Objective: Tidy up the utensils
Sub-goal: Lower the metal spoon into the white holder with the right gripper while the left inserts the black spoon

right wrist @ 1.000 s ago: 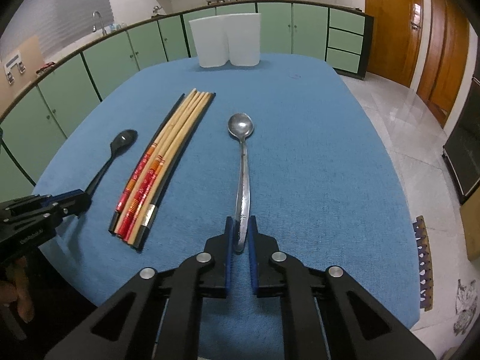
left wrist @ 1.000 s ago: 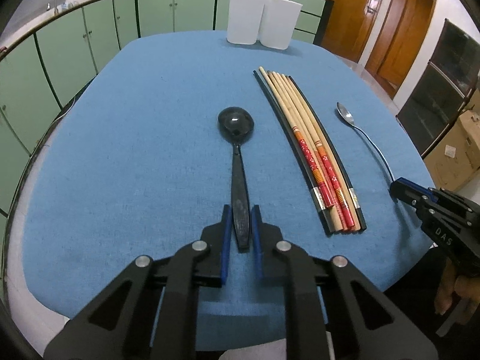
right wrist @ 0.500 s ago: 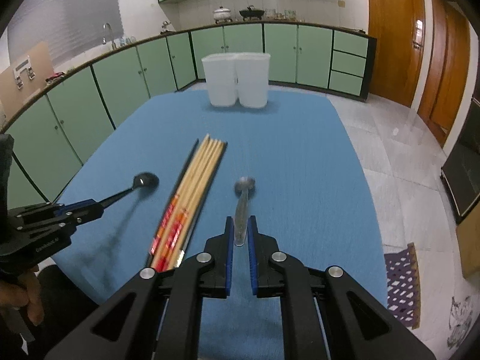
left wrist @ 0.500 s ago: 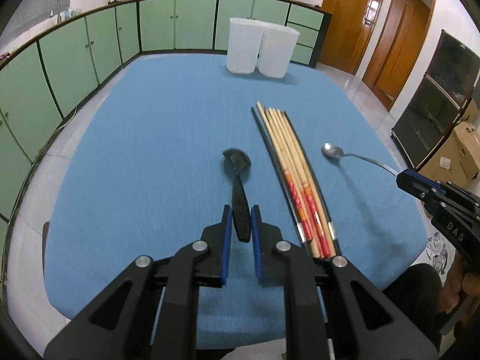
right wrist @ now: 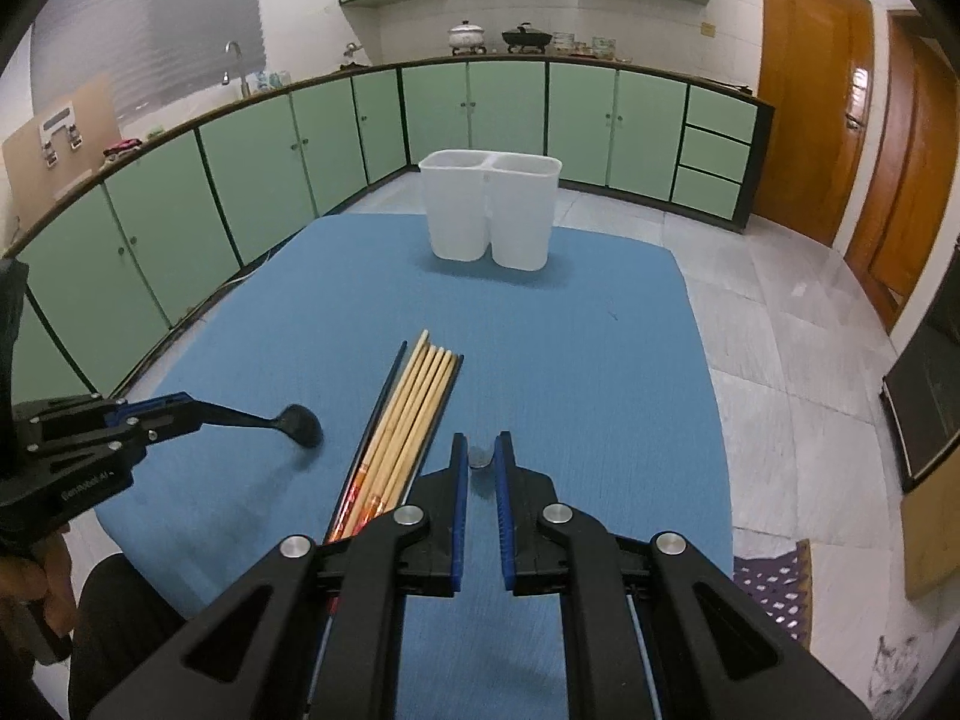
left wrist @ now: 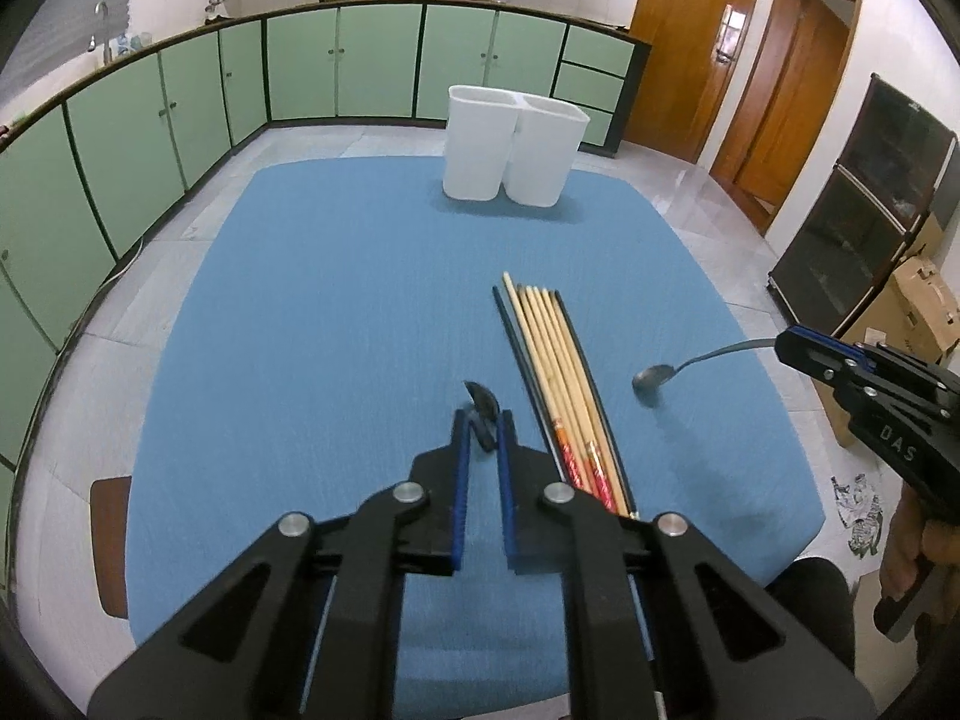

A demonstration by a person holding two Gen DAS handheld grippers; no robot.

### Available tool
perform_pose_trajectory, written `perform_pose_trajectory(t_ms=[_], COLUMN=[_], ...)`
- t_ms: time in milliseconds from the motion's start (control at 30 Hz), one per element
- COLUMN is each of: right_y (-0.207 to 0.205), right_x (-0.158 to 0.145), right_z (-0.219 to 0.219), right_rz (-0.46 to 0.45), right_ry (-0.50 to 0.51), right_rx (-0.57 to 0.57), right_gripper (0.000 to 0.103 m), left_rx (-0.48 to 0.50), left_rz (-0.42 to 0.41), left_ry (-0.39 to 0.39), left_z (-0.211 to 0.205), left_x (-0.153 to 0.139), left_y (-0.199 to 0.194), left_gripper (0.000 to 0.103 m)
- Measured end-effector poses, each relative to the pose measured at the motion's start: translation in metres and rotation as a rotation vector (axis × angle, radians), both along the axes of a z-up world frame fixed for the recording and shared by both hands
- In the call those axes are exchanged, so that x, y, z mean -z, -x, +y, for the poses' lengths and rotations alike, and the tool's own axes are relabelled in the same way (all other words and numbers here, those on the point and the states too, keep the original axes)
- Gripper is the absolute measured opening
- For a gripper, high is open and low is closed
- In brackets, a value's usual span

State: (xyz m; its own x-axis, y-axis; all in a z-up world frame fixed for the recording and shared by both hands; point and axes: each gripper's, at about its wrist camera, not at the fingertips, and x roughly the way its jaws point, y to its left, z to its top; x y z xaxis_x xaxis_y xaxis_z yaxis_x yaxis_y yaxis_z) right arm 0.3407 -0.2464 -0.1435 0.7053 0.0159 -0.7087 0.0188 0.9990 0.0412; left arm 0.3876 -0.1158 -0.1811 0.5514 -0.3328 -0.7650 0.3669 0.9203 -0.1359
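My left gripper [left wrist: 482, 427] is shut on a black spoon [left wrist: 482, 407] and holds it in the air above the blue table; it also shows in the right wrist view [right wrist: 300, 423]. My right gripper [right wrist: 480, 450] is shut on a metal spoon [right wrist: 479, 457], lifted too; its bowl shows in the left wrist view [left wrist: 654, 376]. A row of several chopsticks [left wrist: 555, 360] lies on the table between the two grippers. A white two-compartment holder [left wrist: 510, 144] stands upright at the far edge.
The blue table [left wrist: 336, 312] ends near both grippers at its front edge. Green cabinets [right wrist: 288, 144] run along the back wall. A dark cabinet [left wrist: 864, 210] and a cardboard box [left wrist: 918, 306] stand on the floor at the right.
Both grippers have risen from the table with their spoons. The spoons now hang in the air and look foreshortened. The chopsticks have not moved.
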Motion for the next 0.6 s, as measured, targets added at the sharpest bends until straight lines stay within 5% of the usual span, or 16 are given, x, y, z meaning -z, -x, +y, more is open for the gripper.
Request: perform_pose_trajectory(t_ms=[600], right_y=[-0.043], right_x=[-0.050], right_z=[-0.004], right_rz=[0.005], right_ry=[0.001], right_rx=[-0.079], right_gripper=[0.009], left_rx=[0.047], left_rz=[-0.041], left_ry=[-0.010], left_z=[-0.007], left_x=[-0.055], left_y=[-0.046], left_gripper=[0.003])
